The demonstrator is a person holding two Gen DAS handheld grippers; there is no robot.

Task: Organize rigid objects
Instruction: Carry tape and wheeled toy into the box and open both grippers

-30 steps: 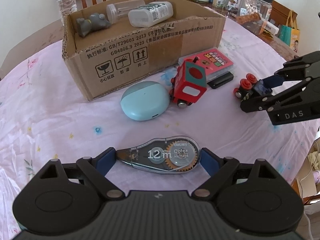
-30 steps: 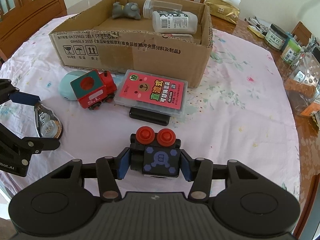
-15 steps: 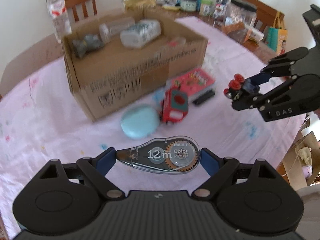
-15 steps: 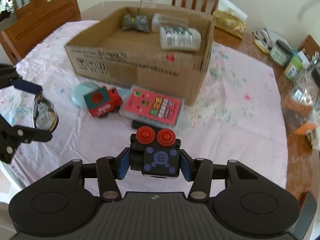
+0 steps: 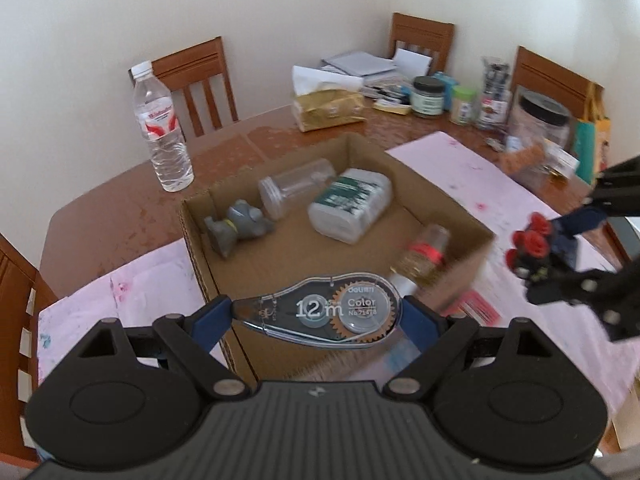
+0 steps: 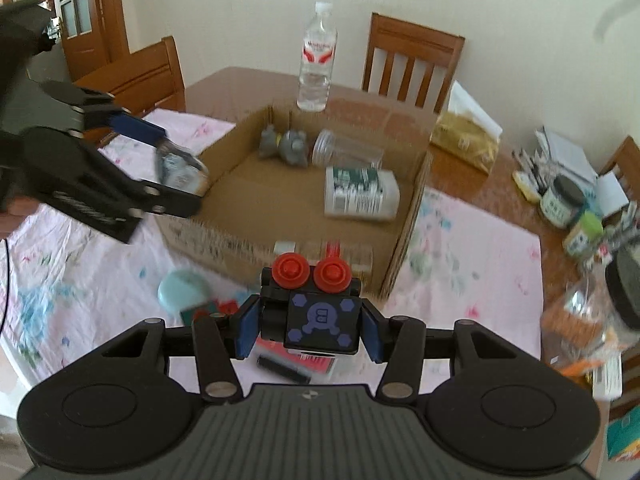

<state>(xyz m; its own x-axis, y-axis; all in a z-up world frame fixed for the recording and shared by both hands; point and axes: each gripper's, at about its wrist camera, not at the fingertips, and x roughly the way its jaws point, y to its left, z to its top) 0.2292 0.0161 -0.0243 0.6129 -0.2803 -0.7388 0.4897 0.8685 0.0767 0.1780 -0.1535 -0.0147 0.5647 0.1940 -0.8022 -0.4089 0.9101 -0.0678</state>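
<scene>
wooden table [image 5: 120, 200], pink cloth [image 5: 460, 160], cardboard box [image 5: 192, 232], water bottle [image 5: 162, 128]

Brown cardboard box [image 5: 460, 216], pink-flowered tablecloth [image 6: 472, 240]

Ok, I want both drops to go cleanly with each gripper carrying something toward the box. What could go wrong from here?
The correction tape is pinched only at its two ends in the left gripper, so it may twist or slip out.
The black toy block in the right gripper is not over the cardboard box yet; released early, it would likely land on the items lying in front.
Both grippers converge on one box and could collide.
</scene>
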